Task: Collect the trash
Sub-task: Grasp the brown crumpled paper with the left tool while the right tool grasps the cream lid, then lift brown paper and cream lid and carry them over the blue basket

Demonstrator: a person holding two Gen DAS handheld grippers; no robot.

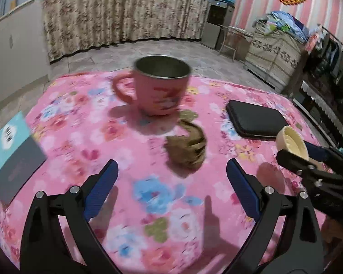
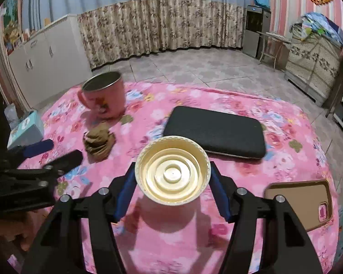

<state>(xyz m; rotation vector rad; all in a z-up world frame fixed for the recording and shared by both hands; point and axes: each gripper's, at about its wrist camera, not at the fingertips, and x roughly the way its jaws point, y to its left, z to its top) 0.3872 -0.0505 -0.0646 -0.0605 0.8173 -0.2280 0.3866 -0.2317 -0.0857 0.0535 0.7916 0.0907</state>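
A crumpled brown paper wad [image 1: 187, 150] lies on the pink flowered tablecloth [image 1: 80, 123], just in front of a pink mug [image 1: 160, 86]. My left gripper [image 1: 171, 162] hovers open right before the wad, with nothing between its blue pads. In the right wrist view the wad [image 2: 98, 142] sits to the left, with the left gripper [image 2: 57, 153] beside it. My right gripper [image 2: 172, 165] is shut on a round cream plastic lid [image 2: 172, 171], hollow side toward the camera, a pad pressing each side. The left wrist view shows the lid [image 1: 291, 142] held above the cloth at the right.
A black flat case [image 2: 215, 132] lies behind the lid. A brown phone case [image 2: 301, 203] rests at the right near the table edge. A teal box [image 1: 9, 150] sits at the left edge. The mug [image 2: 103, 96] stands at the far left.
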